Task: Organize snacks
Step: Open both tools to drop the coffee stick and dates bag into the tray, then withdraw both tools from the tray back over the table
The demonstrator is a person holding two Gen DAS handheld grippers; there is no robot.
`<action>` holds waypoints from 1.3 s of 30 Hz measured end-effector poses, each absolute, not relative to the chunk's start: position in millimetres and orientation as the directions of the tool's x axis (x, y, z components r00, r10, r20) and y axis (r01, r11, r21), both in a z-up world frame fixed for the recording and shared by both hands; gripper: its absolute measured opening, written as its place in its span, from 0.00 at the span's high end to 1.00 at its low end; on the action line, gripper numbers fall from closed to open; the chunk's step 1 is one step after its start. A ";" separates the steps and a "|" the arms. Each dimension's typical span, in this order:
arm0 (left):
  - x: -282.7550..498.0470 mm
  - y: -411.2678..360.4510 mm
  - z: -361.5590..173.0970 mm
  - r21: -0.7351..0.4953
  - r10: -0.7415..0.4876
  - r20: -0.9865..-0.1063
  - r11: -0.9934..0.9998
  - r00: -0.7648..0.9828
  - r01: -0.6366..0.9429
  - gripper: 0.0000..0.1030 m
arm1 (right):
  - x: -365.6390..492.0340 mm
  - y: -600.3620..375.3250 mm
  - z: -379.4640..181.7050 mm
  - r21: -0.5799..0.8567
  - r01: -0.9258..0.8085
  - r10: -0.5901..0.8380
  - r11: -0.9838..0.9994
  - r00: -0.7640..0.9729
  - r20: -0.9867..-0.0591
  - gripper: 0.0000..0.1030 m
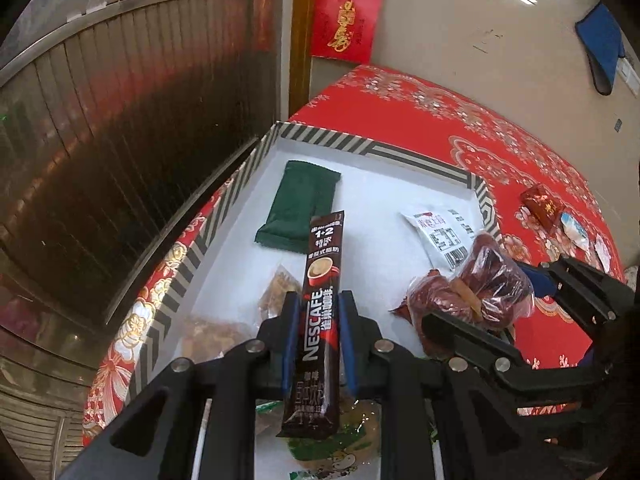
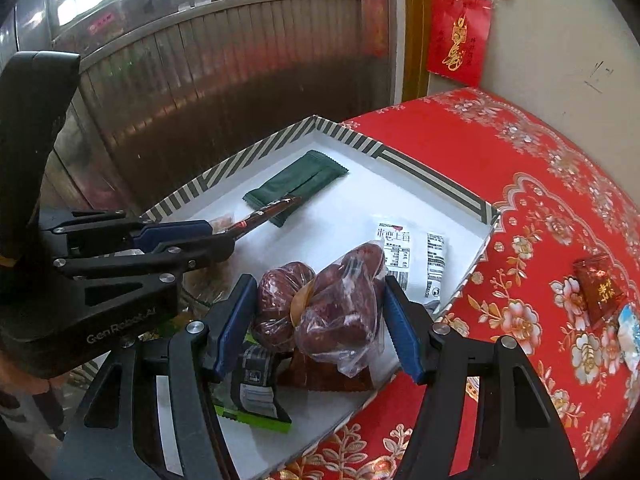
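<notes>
The left tool [image 1: 318, 316] is clamping a Nescafé coffee stick [image 1: 320, 300] above the striped tray [image 1: 224, 216]. The right tool [image 2: 320, 312] is spread wide, its fingers flanking a bag of red sausages [image 2: 340, 300] lying just ahead in that tray.

Beige wall [image 2: 560, 40], red floral tablecloth [image 2: 540, 200], ribbed metal shutter [image 1: 132, 120]

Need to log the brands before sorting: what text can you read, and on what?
"NESCAFE" and "1+2": coffee stick held in the left tongs.
"Gen Robot.AI": body of the left tongs.
Chinese heading, barcode, QR code: white packet; fine print too small.
Gold characters: red wall envelope; not legible.
</notes>
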State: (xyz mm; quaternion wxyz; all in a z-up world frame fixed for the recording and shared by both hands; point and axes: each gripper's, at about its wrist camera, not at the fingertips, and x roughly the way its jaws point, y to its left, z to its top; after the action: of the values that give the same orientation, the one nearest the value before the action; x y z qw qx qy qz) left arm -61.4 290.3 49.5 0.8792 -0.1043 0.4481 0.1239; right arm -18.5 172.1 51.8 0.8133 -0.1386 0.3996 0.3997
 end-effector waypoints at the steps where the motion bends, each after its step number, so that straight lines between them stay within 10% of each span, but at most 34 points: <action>1: -61.7 290.7 50.0 -0.068 0.132 -0.813 0.946 0.567 -0.317 0.77 | -17.7 172.4 51.2 0.099 -0.762 0.543 0.640 0.358 -0.760 0.39; 6: -62.4 297.3 52.8 -0.057 0.169 -0.809 0.931 0.562 -0.361 0.67 | -14.7 178.4 46.7 0.110 -0.772 0.559 0.626 0.347 -0.753 0.39; 8: -63.9 300.2 55.2 -0.058 0.179 -0.804 0.925 0.567 -0.375 0.34 | -14.6 178.6 47.0 0.111 -0.769 0.561 0.630 0.351 -0.750 0.37; 10: -66.5 300.9 59.2 -0.071 0.180 -0.788 0.923 0.589 -0.378 0.26 | -16.4 179.5 48.9 0.084 -0.766 0.546 0.638 0.372 -0.750 0.32; 39: -45.8 183.8 86.2 0.022 0.159 -0.739 0.977 0.654 -0.213 0.07 | -26.9 37.0 80.7 0.007 -0.605 0.411 0.797 0.533 -0.740 0.31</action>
State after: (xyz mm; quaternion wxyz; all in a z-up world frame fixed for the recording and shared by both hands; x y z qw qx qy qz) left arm -45.8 183.8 86.2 0.9089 -0.0333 0.4029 0.1024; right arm -26.9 37.0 80.7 0.8663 -0.1260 0.3843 0.2930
